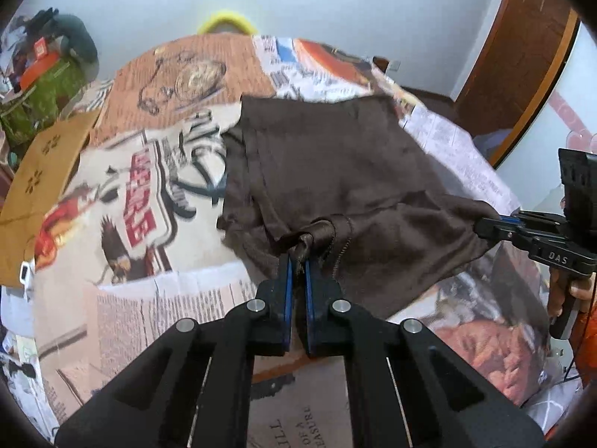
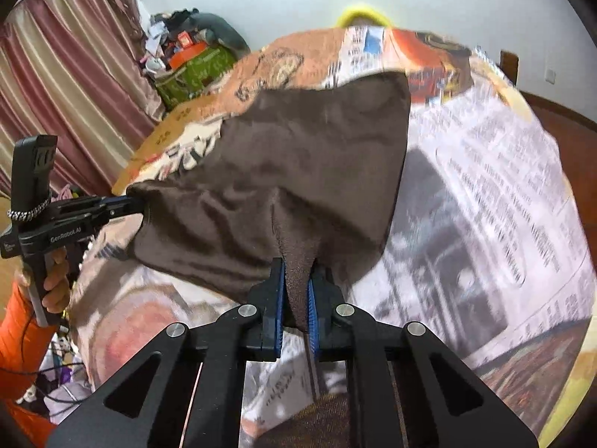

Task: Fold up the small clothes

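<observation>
A: What is the left gripper (image 1: 297, 261) doing?

B: Its two black fingers with blue pads are squeezed tight on a bunched-up bit of the dark brown soft cloth garment (image 1: 335, 171). A little rolled hem sits right at the tips.

A: And the right gripper (image 2: 298, 280)?

B: Same thing. It pinches a pointy fold of that brown garment between its blue pads. From the left wrist view you can see it (image 1: 481, 226) at the right side, biting the other near corner of the cloth.

A: So both hold the same piece?

B: Yes. The cloth hangs stretched between the two grippers, and its near edge is lifted up. The far part still lies on the bed cover printed like newspaper pages (image 1: 123, 321).

A: Where on the bed is it?

B: About the middle, and its far edge reaches toward the far edge of the bed.

A: Who holds the grippers?

B: A person. You can see a hand (image 2: 56, 280) around the left handle, and an orange sleeve (image 2: 22, 336) below it.

A: What else is around?

B: A yellow ring-shaped thing (image 1: 227, 22) peeks over the far edge of the bed. There is a green box (image 2: 194, 71) in a messy pile by the wall, and pink striped curtains (image 2: 63, 86) beside it.
</observation>
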{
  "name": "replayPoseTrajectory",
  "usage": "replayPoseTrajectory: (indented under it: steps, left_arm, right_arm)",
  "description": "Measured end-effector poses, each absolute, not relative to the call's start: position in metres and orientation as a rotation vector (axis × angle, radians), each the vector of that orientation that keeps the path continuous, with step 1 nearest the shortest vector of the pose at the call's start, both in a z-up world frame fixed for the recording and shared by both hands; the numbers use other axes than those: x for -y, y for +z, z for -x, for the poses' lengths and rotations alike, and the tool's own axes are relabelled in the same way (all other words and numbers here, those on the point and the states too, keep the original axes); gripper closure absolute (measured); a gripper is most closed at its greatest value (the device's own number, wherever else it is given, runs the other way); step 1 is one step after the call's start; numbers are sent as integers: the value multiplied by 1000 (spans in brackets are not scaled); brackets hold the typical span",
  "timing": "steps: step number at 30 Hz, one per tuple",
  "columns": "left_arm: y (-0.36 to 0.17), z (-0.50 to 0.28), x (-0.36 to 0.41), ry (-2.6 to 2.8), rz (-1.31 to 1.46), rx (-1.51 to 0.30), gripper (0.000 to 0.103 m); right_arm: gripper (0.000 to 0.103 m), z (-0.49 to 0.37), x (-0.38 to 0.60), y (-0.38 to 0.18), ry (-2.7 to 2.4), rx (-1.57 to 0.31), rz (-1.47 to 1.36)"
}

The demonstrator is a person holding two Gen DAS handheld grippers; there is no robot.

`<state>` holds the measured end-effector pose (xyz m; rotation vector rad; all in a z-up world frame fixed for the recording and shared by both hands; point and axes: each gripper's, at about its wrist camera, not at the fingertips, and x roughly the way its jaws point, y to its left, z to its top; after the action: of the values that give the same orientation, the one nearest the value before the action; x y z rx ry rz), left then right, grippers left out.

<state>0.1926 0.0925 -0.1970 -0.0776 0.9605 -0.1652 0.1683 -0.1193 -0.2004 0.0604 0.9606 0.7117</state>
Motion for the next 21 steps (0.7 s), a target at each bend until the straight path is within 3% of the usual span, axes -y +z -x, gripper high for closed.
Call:
replayPoseTrajectory:
  steps: [12, 21]
  left_arm:
    - [-173, -263, -109, -144, 122, -919, 98]
    - [-209, -333, -127, -68, 113, -995, 98]
  right_arm:
    - [94, -219, 106, -162, 694, -830, -36]
    - [90, -281, 92, -176, 632, -866, -29]
